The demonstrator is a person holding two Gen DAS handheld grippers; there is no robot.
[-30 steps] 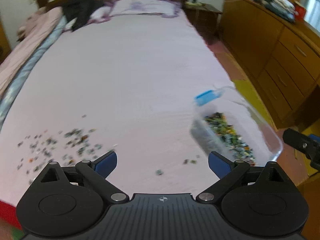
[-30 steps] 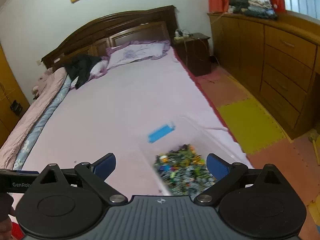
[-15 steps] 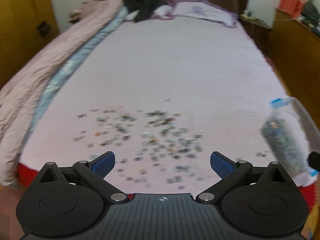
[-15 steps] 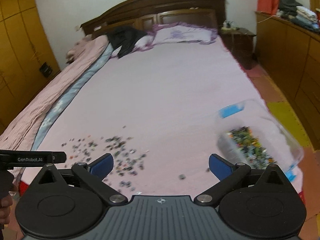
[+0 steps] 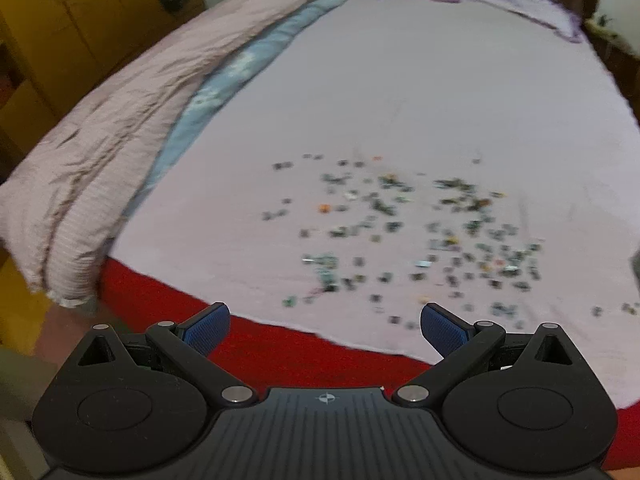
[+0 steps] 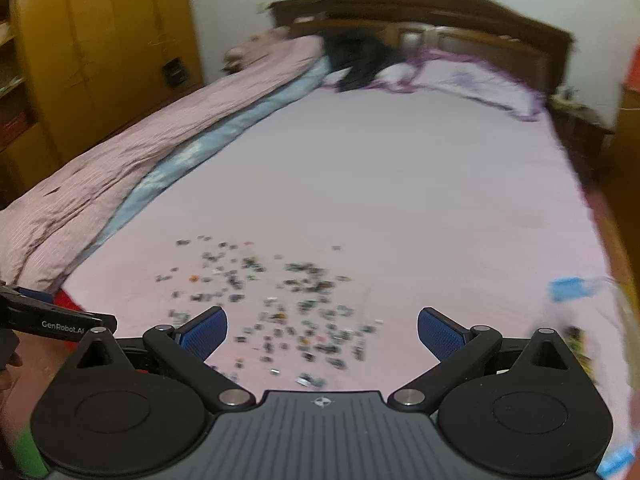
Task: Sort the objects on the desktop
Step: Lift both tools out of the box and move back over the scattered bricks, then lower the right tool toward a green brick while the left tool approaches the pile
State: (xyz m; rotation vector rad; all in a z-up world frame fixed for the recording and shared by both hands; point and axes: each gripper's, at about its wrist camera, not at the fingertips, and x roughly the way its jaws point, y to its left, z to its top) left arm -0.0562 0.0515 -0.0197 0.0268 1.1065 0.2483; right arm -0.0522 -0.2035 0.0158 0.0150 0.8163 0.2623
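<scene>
A: Start at the left. What shows there?

B: A yellow wooden wardrobe [image 6: 100, 60] fills the far left. Beside it a pink quilt [image 5: 120, 128] lies rolled along the left side of the bed [image 5: 420, 80], with a pale blue lining along its inner edge.

A: And the left tongs [image 5: 324, 326]?

B: They hover at the near edge of the bed, over the red strip of bedding [image 5: 192, 312], tilted down at the sheet. Their blue pads [image 5: 206, 326] stand wide apart and hold nothing. From the right wrist camera, a black bar of that same tool pokes in at the left, and it reads "GenRobot.AI" [image 6: 62, 325]. A bit of a hand [image 6: 8, 364] shows just below it at the frame edge.

A: Where are the things to be sorted?

B: The small pieces [image 5: 420, 236] lie scattered on the lilac sheet near the foot of the bed, mostly right of the left tongs. They are blurred, so I can't tell what kind they are.

A: And the right tongs [image 6: 322, 332]?

B: Level over the near part of the scatter, pads wide apart, gripping nothing.

A: Further right?

B: A clear plastic box [image 6: 624, 320] with a blue latch [image 6: 568, 289] sits at the right edge, smeared by blur; some coloured bits show inside. At the far end are a lilac pillow [image 6: 480, 80], a dark garment [image 6: 360, 60] and a brown wooden headboard [image 6: 440, 12].
</scene>
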